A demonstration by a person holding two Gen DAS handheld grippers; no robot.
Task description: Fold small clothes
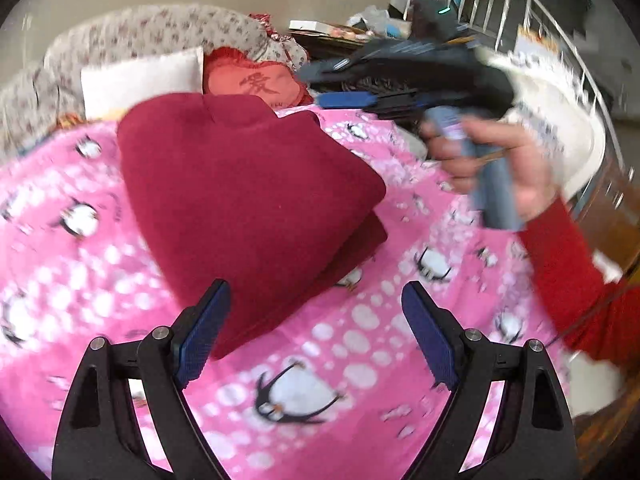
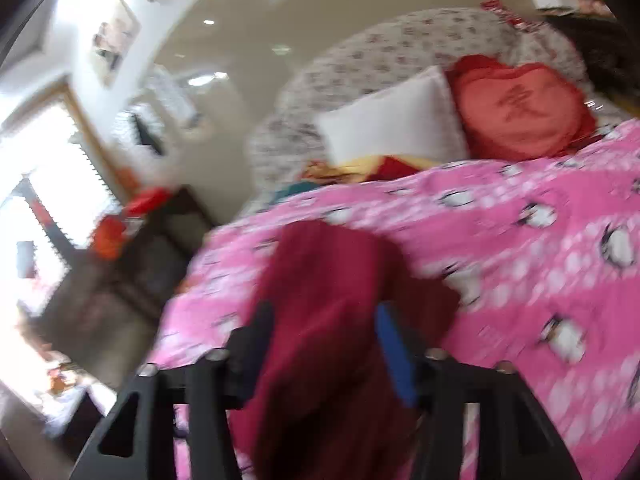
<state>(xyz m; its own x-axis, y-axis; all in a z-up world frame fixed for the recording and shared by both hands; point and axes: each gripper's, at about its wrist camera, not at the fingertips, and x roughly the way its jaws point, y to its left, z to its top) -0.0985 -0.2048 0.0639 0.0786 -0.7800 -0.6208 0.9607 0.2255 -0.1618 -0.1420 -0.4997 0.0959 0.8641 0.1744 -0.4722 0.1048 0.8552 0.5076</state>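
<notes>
A dark red sweater (image 1: 240, 184) lies folded into a compact block on the pink penguin blanket (image 1: 360, 360), collar toward the pillows. My left gripper (image 1: 316, 286) is open just before its near corner, with the left fingertip (image 1: 216, 300) over the sweater's edge and only blanket between the pads. A hand in a red sleeve holds my right gripper (image 1: 314, 86) above the bed beyond the sweater's far right side, jaws apart and nothing hanging from them. In the blurred right wrist view, the sweater (image 2: 328, 264) lies below the open right gripper (image 2: 324, 312).
A white pillow (image 1: 140, 76) and a red heart cushion (image 1: 256, 82) lean on the floral headboard (image 1: 160, 28). A dark nightstand (image 2: 160, 248) stands by the bed's left side. Cluttered furniture and a metal rail (image 1: 500, 12) are at the far right.
</notes>
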